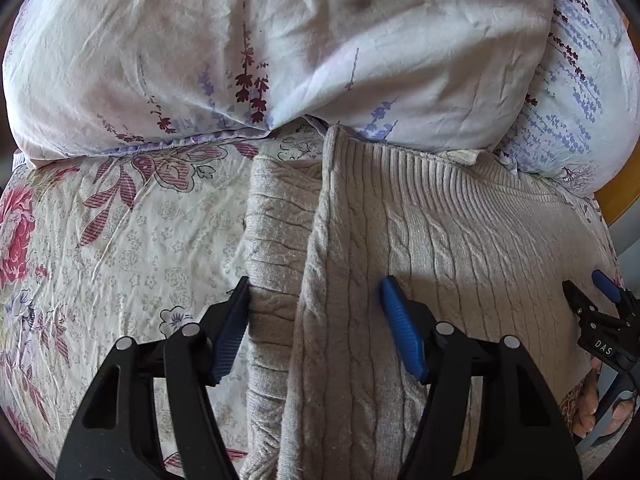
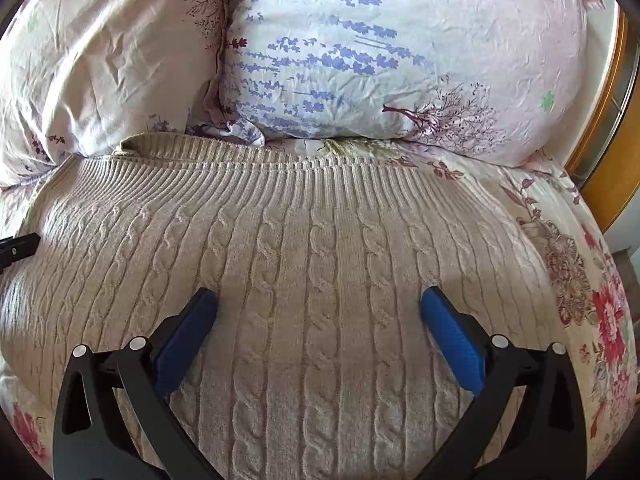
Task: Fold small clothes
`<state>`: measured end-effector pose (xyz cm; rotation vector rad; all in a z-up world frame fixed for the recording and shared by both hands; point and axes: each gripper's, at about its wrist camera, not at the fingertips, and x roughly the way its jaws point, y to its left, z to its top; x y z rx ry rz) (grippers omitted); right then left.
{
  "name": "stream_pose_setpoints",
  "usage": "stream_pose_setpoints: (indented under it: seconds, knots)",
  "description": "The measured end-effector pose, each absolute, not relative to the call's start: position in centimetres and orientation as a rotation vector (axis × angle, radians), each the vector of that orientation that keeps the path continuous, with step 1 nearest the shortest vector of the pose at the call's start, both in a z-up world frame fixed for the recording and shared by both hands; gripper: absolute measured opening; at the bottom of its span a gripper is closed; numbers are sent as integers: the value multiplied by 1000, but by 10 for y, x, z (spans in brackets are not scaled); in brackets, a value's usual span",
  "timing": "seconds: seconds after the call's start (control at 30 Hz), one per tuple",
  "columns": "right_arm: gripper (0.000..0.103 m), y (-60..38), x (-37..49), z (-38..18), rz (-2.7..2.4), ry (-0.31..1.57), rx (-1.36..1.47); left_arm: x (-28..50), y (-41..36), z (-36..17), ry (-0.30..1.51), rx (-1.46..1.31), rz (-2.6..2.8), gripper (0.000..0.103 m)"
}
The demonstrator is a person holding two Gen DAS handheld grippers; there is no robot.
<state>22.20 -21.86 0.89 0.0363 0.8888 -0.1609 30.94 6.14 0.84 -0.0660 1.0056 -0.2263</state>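
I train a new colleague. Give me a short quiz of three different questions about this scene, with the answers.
1. True or false: the left hand-held gripper is shut on the sweater.
2. What lies directly behind the sweater's ribbed hem? A) a basket B) pillows C) a folded towel
3. Fill in: the sweater lies on a ____-patterned bedsheet.

Key: 1 false, its jaws stand open, as do those of the right hand-held gripper. 2 B, the pillows. 3 flower.

pillows (image 2: 400,60) | floral bedsheet (image 1: 120,240) (creased) | wooden bedframe (image 2: 604,160)
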Motion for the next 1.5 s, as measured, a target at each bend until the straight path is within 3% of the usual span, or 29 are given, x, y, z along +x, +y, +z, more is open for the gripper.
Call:
stream_pose_setpoints:
  seconds: [0.13, 0.33, 0.47, 0.9, 1.13, 1.5]
  knots:
    - [102, -220, 221, 9, -161, 889, 38, 311, 57, 8, 1006, -93, -229, 52]
    - [102, -220, 221, 9, -158, 890, 41, 308, 55, 9, 1007, -117, -265, 30]
    - [102, -221, 221, 9, -156, 890, 42, 307, 61, 10, 1009, -168, -286, 25]
    - [102, -220, 221, 9, -152, 895, 30, 290, 75, 49, 915, -509, -471, 21]
    - [102, -216, 221, 9, -140, 897, -7, 273, 23, 82, 872, -586, -633, 21]
    - [102, -221, 220, 11, -96, 895, -29, 275, -59, 82, 897, -663, -783, 21]
